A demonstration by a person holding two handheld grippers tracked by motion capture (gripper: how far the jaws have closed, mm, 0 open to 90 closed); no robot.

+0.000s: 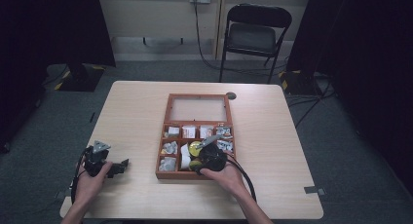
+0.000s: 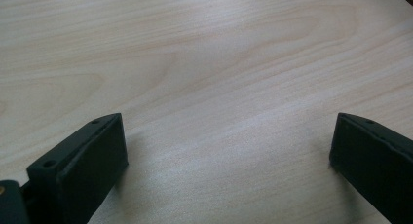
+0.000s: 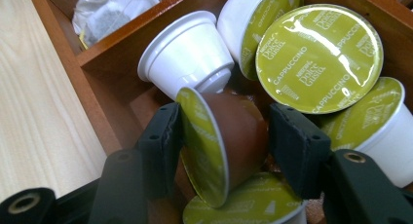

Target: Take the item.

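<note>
At the left of the high view the left gripper [image 1: 118,166] lies low over the bare wooden table [image 1: 136,117], well apart from the work, held in the person's left hand [image 1: 91,179]; the left gripper view shows its two black jaws standing wide apart with nothing but pale wood grain between them, so it is idle. Moving right, the wooden compartment box [image 1: 166,118] sits in the middle of the table with its glass lid laid open on the far side; its left and far compartments hold small packets and sachets [image 3: 104,12], too small in the high view to name further. In the near middle compartment, the right gripper [image 3: 221,143] is down among Dolce Gusto capsules. Its jaws are clamped on a brown capsule [image 3: 229,136] that lies on its side, one pad against the green foil lid and the other against the base. Around it lie a white capsule [image 3: 187,51] tipped on its side and several others with green cappuccino lids [image 3: 319,56], some touching the held one. The step in hand looks like picking this capsule out of the box. The next move probably calls for a straight lift, keeping the grip firm, clear of the neighbouring capsules and the compartment wall.
</note>
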